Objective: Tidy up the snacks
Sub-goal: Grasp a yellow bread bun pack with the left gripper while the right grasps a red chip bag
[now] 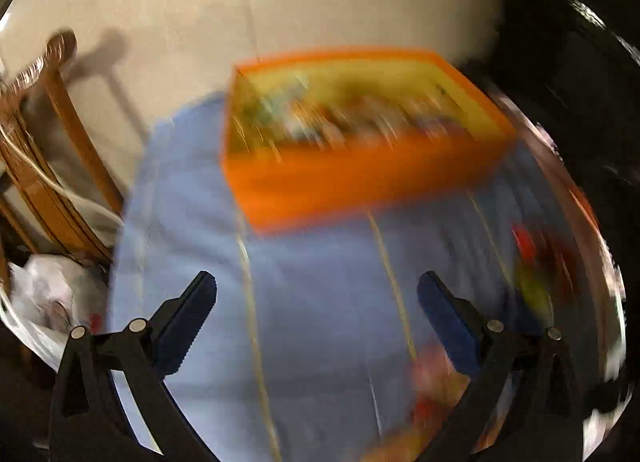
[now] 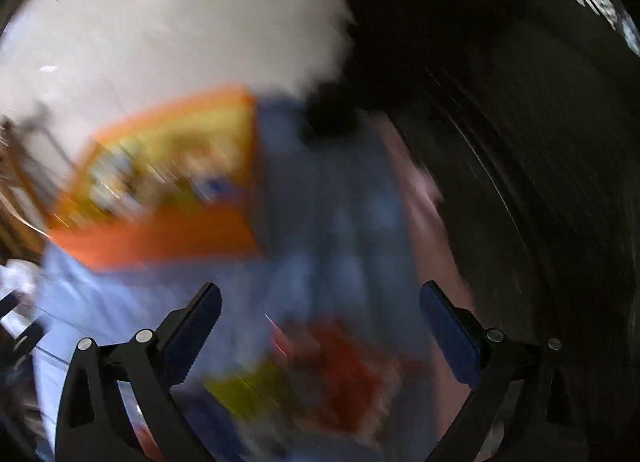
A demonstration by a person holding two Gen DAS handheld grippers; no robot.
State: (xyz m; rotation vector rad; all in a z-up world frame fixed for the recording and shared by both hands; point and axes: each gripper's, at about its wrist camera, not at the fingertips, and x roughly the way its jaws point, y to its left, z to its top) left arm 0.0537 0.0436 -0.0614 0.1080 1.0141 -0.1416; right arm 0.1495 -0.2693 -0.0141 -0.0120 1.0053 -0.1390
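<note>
Both views are heavily smeared by motion blur, so I describe only what I can make out. My landmark is the orange rectangular plastic bin with a yellow inside (image 1: 360, 178), standing on a light blue cloth with thin yellow stripes (image 1: 320, 302) that covers the table.

Progress, as I judge it: the bin already holds a jumble of colourful packets (image 1: 340, 118), too blurred to count or name, so part of the sorting looks done. Some snacks are still loose on the cloth, on the near side of the bin: a red and yellow cluster of wrappers (image 2: 320, 378) shows in the right wrist view, and similar red and yellow smears (image 1: 532, 262) lie to the near right of the bin in the left wrist view. Those remain to be moved.

My left gripper (image 1: 316, 294) has its jaws spread wide with nothing between them; the bin lies beyond them, well apart. My right gripper (image 2: 320, 302) is likewise spread and empty; the loose red and yellow wrappers sit between and just below its jaws, while the bin lies up and to their left.
</note>
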